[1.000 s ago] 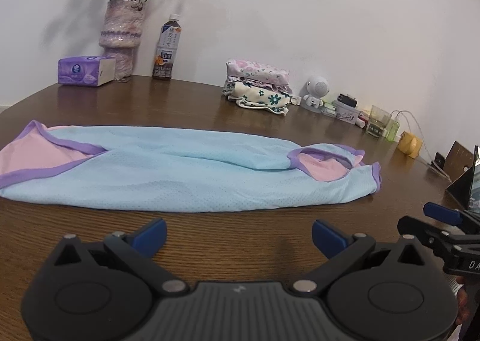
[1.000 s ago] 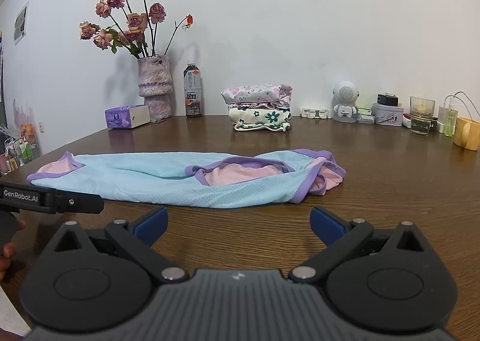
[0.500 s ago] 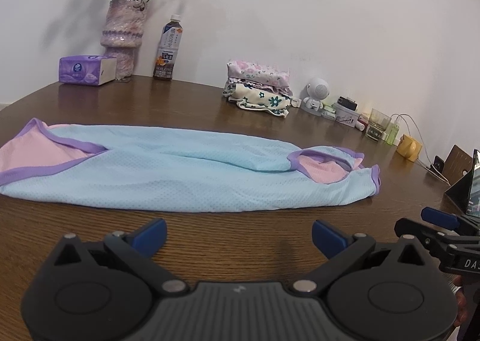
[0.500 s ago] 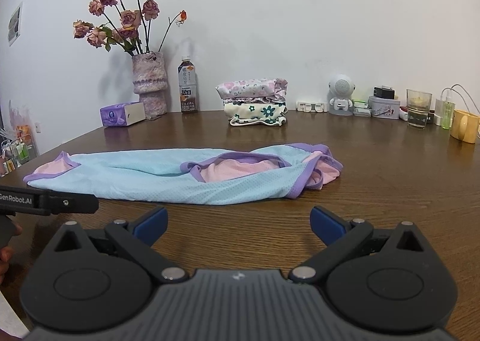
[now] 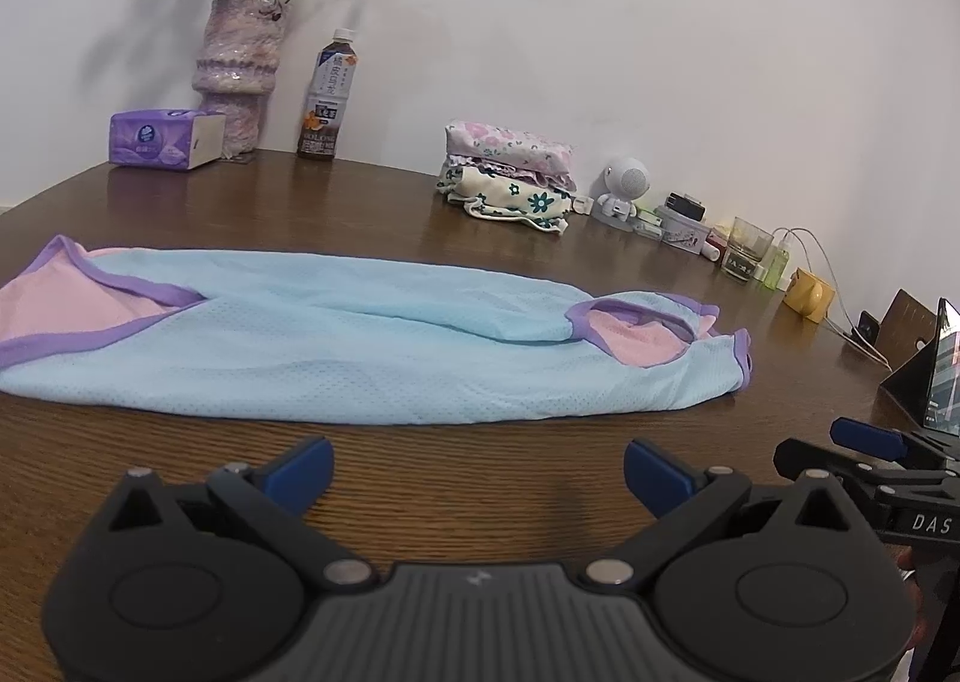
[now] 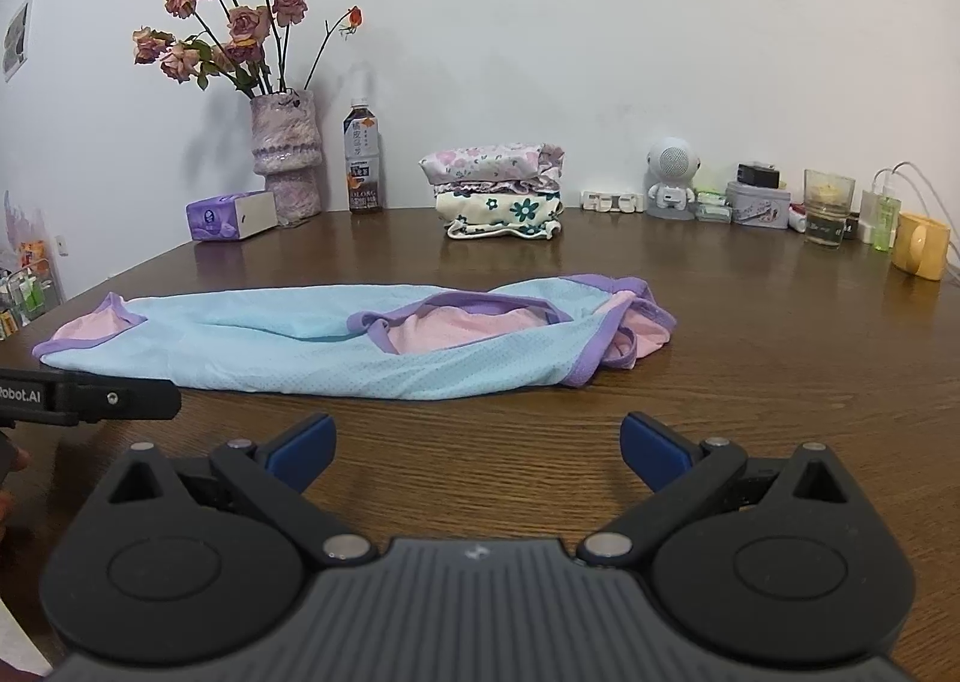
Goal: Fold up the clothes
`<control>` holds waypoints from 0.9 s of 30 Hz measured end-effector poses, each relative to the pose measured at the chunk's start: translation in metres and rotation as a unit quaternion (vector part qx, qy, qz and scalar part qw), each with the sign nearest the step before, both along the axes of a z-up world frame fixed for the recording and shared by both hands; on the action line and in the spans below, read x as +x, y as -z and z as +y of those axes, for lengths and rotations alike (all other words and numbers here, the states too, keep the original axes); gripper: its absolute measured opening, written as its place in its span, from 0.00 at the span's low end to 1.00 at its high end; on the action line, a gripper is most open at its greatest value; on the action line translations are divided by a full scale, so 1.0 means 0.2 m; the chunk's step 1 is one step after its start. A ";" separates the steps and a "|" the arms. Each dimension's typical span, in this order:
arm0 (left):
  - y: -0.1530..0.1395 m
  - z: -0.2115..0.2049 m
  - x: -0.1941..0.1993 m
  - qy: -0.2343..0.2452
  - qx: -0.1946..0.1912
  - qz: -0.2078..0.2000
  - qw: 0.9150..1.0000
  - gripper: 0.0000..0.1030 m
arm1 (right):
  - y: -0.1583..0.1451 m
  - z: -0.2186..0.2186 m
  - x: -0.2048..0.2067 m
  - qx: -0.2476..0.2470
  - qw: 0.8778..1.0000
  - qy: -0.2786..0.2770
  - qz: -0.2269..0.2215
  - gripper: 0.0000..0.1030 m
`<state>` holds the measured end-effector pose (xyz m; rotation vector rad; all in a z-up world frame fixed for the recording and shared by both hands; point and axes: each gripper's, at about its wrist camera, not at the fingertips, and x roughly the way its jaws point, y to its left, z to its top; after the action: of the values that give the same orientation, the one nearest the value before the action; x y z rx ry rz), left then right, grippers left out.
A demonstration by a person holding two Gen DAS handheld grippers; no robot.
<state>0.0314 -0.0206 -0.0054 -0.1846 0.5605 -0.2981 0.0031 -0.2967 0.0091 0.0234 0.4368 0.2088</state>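
blue garment flat on table, both tongs spread, empty

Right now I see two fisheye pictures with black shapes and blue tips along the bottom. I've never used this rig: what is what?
Each picture comes from a camera on a hand-held gripper, looking along its fingers. The blue tips are the left gripper and the right gripper, both open and holding nothing. On the wooden table lies a light blue garment with purple trim, stretched out long. At the wall stands a stack of folded clothes, a vase, a bottle and a tissue box.
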 end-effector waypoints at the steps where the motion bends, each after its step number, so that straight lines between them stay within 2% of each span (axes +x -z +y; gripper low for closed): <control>1: 0.00 0.00 0.00 0.001 -0.002 0.000 1.000 1.00 | 0.00 -0.01 0.00 0.005 1.000 -0.002 0.002 1.00; 7: 0.00 0.01 0.00 0.003 -0.007 -0.001 1.000 1.00 | 0.01 -0.03 0.02 0.027 1.000 0.004 0.013 1.00; 14: 0.00 0.00 0.00 0.008 0.001 0.000 1.000 1.00 | 0.01 -0.02 0.02 0.017 1.000 0.003 0.019 1.00; 27: 0.00 0.01 0.00 0.013 -0.007 0.000 1.000 1.00 | 0.01 -0.02 0.02 0.017 1.000 0.010 0.020 1.00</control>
<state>0.0320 -0.0193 -0.0053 -0.1904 0.5605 -0.3276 0.0076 -0.3009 0.0075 0.0661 0.4719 0.1966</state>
